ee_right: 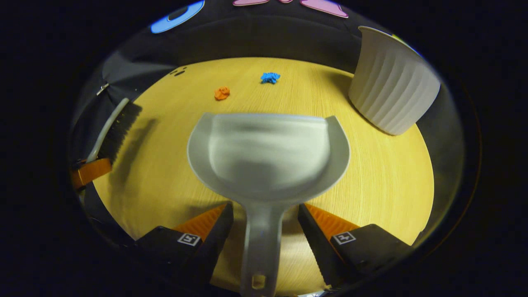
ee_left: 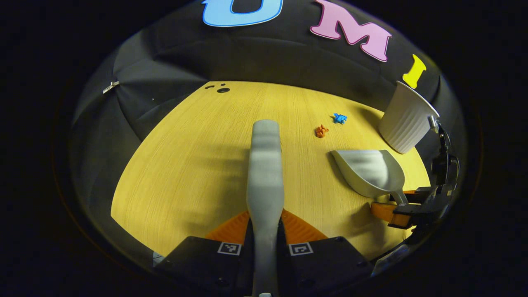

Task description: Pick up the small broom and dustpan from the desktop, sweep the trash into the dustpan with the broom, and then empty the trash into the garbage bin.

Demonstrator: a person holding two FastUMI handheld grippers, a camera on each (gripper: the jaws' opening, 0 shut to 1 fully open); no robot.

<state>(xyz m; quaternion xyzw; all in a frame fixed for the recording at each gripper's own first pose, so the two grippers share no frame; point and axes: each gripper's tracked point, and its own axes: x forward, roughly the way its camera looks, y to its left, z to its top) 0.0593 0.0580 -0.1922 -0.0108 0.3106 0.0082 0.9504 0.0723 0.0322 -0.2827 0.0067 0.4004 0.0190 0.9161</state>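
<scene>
A pale grey broom (ee_left: 266, 165) runs forward from my left gripper (ee_left: 265, 218), which is shut on its handle. In the right gripper view its black bristles (ee_right: 119, 128) hang over the table's left edge. The grey dustpan (ee_right: 268, 152) lies in front of my right gripper (ee_right: 266, 209), and its handle passes between the open fingers with table showing on both sides. In the left gripper view the dustpan (ee_left: 371, 171) and right gripper (ee_left: 398, 206) sit at the right. An orange scrap (ee_left: 321, 131) (ee_right: 222, 93) and a blue scrap (ee_left: 340, 118) (ee_right: 270, 77) lie beyond the pan.
A white ribbed bin (ee_left: 406, 119) (ee_right: 392, 90) stands at the table's far right, close to the dustpan. The yellow wooden table (ee_left: 185, 165) (ee_right: 392, 173) has small dark holes (ee_left: 222, 89) at its far left corner. Black cloth walls surround it.
</scene>
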